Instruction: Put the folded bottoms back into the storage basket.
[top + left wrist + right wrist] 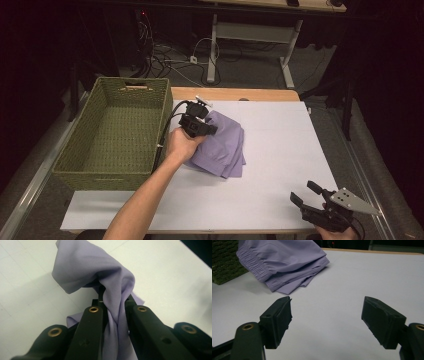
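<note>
One fold of lilac cloth [112,290] pinched in left tool [113,306], right tool [327,315] wide open w/ nothing

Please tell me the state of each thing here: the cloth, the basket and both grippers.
Cloth: folded, one part lifted and pinched.
Basket: upright, empty, beside the cloth.
Left gripper: shut on the cloth.
Right gripper: open, holding nothing, above the table.

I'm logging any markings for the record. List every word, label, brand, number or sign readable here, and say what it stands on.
None: no readable text anywhere.
Purple garment, pinched in the left tool: no label or print showing.
Green woven basket: no tag.
Right tool, open: no markings.
White table cover: plain.
</note>
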`<state>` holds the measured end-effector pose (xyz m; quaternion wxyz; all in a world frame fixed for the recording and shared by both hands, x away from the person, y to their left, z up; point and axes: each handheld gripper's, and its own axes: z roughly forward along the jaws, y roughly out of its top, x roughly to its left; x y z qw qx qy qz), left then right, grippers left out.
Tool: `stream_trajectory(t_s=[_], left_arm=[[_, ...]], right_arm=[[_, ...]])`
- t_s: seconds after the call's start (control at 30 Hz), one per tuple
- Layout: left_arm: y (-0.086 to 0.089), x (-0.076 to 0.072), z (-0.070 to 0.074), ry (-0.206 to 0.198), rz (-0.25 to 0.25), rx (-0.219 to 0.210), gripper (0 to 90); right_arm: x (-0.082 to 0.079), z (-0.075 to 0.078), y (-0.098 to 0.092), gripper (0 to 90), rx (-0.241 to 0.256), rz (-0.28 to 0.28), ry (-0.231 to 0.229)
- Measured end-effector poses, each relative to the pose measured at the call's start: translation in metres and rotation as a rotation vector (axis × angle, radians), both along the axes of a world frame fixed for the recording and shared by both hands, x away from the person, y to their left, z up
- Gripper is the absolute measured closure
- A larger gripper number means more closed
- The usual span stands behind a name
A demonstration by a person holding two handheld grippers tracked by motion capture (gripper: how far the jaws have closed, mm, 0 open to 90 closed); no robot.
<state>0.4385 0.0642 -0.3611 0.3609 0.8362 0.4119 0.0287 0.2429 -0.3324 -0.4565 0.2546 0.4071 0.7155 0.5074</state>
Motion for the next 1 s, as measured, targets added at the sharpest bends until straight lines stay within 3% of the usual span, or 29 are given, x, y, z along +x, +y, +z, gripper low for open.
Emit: stream_trajectory(t_s=[0.5, 0.67, 0.9, 1.0], left_arm=[[0.016, -0.007, 0.024, -0.031, 0.005, -0.031, 82.0], [0.019, -0.012, 0.042, -0.053, -0.012, -0.025, 82.0], [0.028, -0.017, 0.053, -0.059, -0.016, -0.035, 82.1], [0.038, -0.023, 0.062, -0.071, -0.007, -0.058, 82.1]], right_arm=[[0.000, 0.000, 0.000, 24.8, -0.001, -0.008, 0.001], [0.002, 0.000, -0.001, 24.9, 0.000, -0.008, 0.007], [0.001, 0.000, 0.000, 25.1, -0.002, -0.007, 0.001], [0.002, 0.000, 0.000, 25.1, -0.003, -0.007, 0.001]])
